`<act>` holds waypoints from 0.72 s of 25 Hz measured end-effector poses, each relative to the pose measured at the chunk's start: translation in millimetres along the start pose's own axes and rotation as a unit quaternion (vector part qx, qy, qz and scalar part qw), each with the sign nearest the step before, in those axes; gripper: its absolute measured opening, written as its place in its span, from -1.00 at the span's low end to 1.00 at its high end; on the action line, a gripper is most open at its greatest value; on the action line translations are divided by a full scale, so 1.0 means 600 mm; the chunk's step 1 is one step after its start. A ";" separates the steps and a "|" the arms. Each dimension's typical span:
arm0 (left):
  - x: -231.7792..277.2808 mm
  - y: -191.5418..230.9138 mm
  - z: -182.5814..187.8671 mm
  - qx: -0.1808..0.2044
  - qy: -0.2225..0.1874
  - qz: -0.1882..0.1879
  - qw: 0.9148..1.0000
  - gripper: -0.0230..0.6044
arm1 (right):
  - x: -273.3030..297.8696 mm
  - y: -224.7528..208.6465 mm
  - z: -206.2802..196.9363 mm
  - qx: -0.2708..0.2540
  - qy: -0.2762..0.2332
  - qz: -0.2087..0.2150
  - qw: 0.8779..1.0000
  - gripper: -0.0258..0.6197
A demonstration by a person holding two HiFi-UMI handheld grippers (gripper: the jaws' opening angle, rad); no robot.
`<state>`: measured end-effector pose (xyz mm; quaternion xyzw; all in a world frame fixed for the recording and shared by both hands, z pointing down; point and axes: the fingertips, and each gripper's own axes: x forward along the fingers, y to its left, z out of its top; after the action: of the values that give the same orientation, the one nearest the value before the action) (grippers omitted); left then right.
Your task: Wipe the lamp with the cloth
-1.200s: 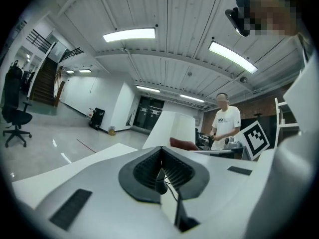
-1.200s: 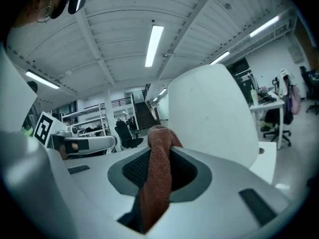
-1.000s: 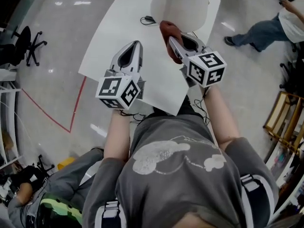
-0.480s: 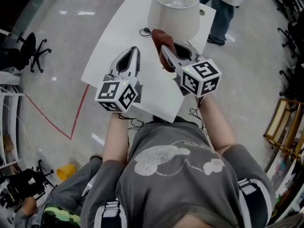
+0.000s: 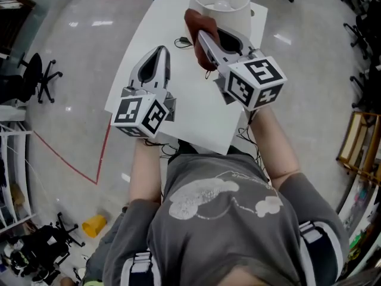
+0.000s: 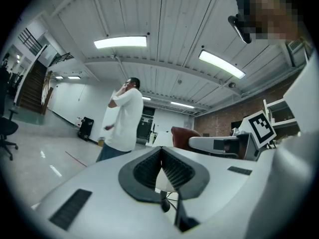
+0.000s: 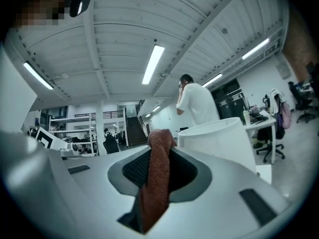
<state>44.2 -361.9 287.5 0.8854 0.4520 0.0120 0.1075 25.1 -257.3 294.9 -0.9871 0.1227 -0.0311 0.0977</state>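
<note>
The lamp's white shade (image 5: 220,5) stands at the far end of the white table (image 5: 184,106). My right gripper (image 5: 201,36) is shut on a red-brown cloth (image 5: 195,31), held just in front of the shade's near side. In the right gripper view the cloth (image 7: 155,178) hangs between the jaws, with the lamp shade (image 7: 219,141) close on the right. My left gripper (image 5: 157,55) hovers over the table's left part, shut with nothing in it. In the left gripper view its jaws meet, and the cloth (image 6: 183,133) shows beyond them.
A black cord with a switch (image 5: 184,40) lies on the table by the lamp's base. Office chairs (image 5: 33,76) stand on the floor at left, a shelf (image 5: 359,148) at right. A person in a white shirt (image 6: 122,126) stands beyond the table.
The right gripper has carried the cloth up closer to the lamp shade. The left gripper has shifted slightly left. The person behind the table has left the head view.
</note>
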 end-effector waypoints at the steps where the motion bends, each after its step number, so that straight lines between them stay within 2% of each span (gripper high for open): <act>1: 0.006 0.006 -0.001 0.000 0.003 -0.010 1.000 -0.90 | 0.003 -0.005 0.002 0.001 -0.004 -0.014 1.000 -0.65; 6: 0.021 0.042 -0.021 -0.013 0.026 -0.046 0.999 -0.90 | 0.021 -0.017 -0.019 0.008 0.004 -0.069 0.998 -0.65; 18: 0.037 0.089 -0.074 -0.033 0.068 -0.097 0.992 -0.90 | 0.049 -0.020 -0.134 0.029 0.045 -0.138 0.989 -0.65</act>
<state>94.9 -366.6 339.8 0.8304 0.5414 0.0770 0.1062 49.4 -268.3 376.8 -0.9890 -0.0119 -0.0927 0.1148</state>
